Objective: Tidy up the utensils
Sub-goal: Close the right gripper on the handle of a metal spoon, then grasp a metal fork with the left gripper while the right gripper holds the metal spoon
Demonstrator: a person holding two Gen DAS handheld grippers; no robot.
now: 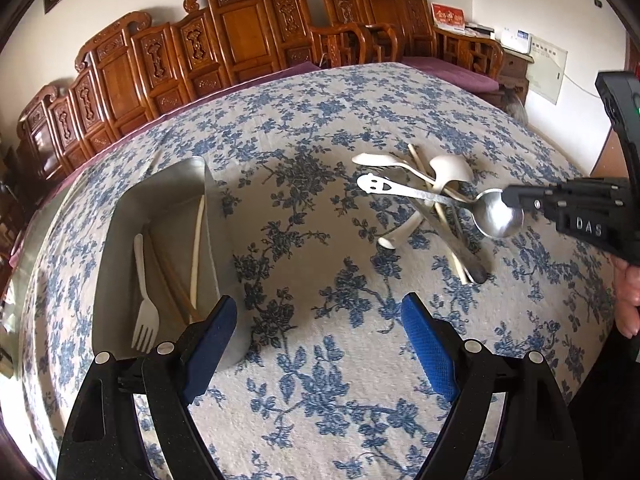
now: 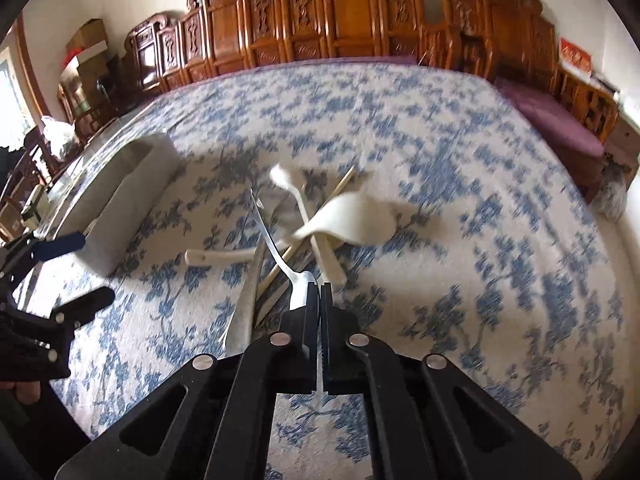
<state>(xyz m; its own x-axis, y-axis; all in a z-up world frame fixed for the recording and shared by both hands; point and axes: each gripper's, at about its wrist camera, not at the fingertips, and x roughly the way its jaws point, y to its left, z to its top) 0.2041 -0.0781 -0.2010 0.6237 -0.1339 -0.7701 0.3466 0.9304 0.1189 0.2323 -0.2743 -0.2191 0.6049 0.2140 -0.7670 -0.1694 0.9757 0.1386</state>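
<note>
My right gripper [image 2: 320,286] is shut on the bowl of a metal spoon [image 1: 496,216] with a smiley-face handle end [image 1: 370,184]; the spoon is lifted above a pile of utensils [image 1: 432,200]: white spoons, chopsticks and a metal piece. In the right wrist view the spoon's handle [image 2: 268,232] points away from me. My left gripper [image 1: 316,320] is open and empty, low over the cloth beside a metal tray [image 1: 188,184]. The tray holds a white fork [image 1: 144,312] and chopsticks [image 1: 196,248].
A blue floral cloth [image 1: 320,380] covers the table. Carved wooden chairs [image 1: 240,36] and a bench with a purple cushion [image 2: 556,120] line the far edge. The left gripper shows at the left of the right wrist view [image 2: 72,268].
</note>
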